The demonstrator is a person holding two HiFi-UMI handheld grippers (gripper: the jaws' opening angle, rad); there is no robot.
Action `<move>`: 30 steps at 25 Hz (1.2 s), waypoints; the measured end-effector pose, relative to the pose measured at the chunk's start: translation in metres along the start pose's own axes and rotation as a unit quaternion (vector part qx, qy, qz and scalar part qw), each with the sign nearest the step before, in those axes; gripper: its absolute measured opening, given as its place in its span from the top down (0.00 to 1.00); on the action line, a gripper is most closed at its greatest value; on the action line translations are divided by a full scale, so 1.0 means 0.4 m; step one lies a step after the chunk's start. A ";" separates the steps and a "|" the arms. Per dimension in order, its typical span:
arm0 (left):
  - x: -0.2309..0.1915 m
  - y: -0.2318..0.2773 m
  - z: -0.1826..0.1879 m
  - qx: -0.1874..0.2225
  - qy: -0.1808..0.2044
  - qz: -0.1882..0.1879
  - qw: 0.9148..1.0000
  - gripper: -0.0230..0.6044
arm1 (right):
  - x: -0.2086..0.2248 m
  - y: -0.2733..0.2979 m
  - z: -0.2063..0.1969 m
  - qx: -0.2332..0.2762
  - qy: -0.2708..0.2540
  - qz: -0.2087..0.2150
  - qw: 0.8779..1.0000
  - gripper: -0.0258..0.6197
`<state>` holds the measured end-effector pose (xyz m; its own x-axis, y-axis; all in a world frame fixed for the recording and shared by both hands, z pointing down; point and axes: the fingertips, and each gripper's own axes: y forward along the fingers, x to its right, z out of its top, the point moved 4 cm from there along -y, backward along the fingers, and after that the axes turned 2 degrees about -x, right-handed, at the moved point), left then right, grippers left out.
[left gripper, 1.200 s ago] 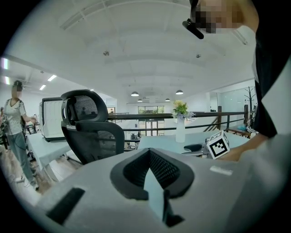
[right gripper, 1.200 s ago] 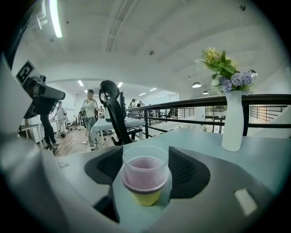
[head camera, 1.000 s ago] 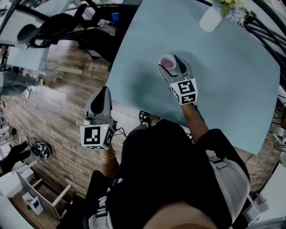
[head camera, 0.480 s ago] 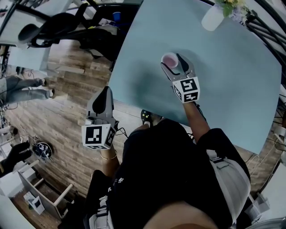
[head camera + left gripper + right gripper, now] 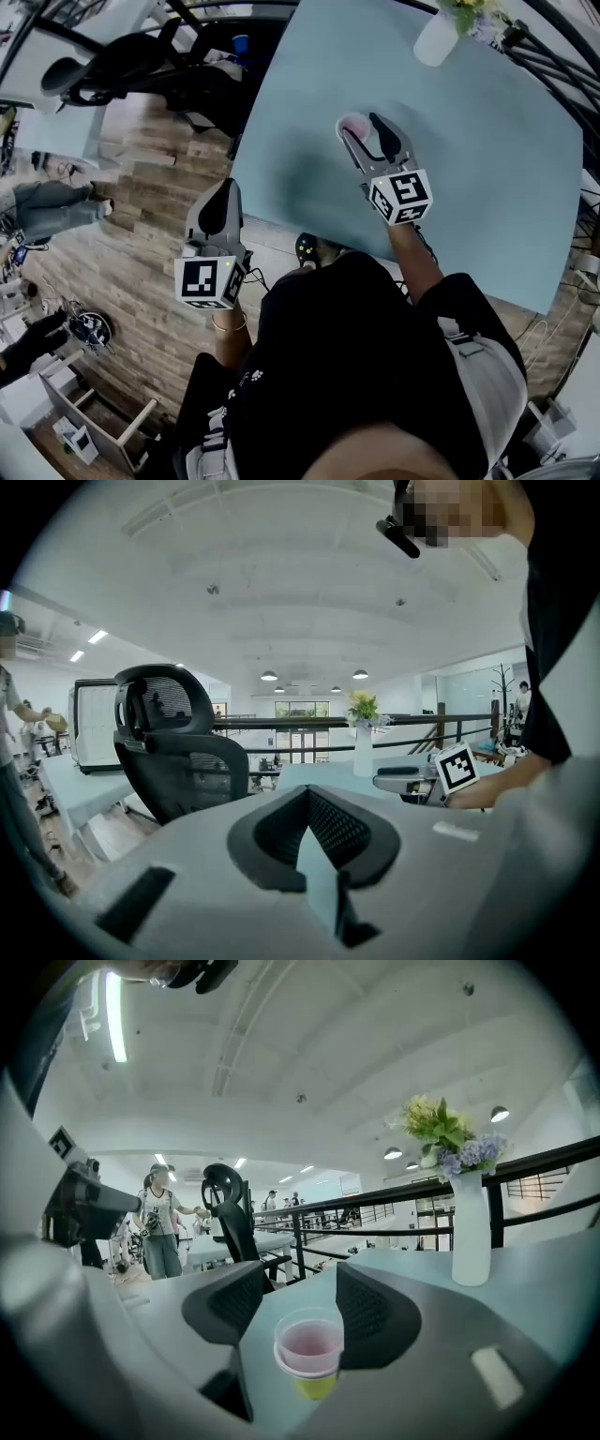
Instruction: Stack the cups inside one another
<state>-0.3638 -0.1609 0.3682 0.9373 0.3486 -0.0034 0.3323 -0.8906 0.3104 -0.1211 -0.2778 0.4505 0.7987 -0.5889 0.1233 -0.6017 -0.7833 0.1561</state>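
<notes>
Fingers (image 5: 370,1312) of right gripper (image 5: 364,131) just narrowed, loosely around stacked cups (image 5: 307,1349), left gripper (image 5: 223,195) fingers together

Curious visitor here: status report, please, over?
Left gripper shut, empty. Right gripper: jaws just closing round pink plastic cup nested in yellow plastic cup. White vase well clear.

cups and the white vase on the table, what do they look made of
Pink cup: thin glossy plastic, likely; its wall is translucent. Yellow-green cup under it: seemingly the same, only its base shows. Vase: opaque, smooth white; ceramic or plastic, cannot tell.
</notes>
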 end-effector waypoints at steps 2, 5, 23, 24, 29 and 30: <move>0.006 0.005 0.005 0.003 0.001 -0.009 1.000 0.98 | -0.010 -0.018 0.025 0.018 0.005 0.000 1.000 0.61; 0.016 0.012 0.009 0.007 0.001 -0.024 1.000 0.98 | -0.024 -0.048 0.058 0.039 0.005 0.000 0.999 0.68; 0.131 0.063 0.011 0.031 0.027 -0.132 0.990 0.98 | -0.077 -0.271 0.124 0.067 -0.011 -0.028 0.997 0.95; 0.136 0.065 0.009 0.030 0.027 -0.135 0.990 0.98 | -0.078 -0.280 0.123 0.066 -0.011 -0.031 0.997 0.95; 0.152 0.061 0.016 0.036 0.024 -0.147 0.988 0.98 | -0.078 -0.311 0.118 0.066 -0.004 -0.046 0.997 0.95; 0.151 0.059 0.018 0.037 0.022 -0.147 0.988 0.98 | -0.080 -0.313 0.119 0.067 -0.003 -0.046 0.997 0.95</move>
<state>-0.2986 -0.1628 0.3686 0.7935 0.6072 -0.0407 0.5985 -0.7665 0.2328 -0.0711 -0.1704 0.3806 0.8511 -0.5134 0.1092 -0.5195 -0.8537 0.0351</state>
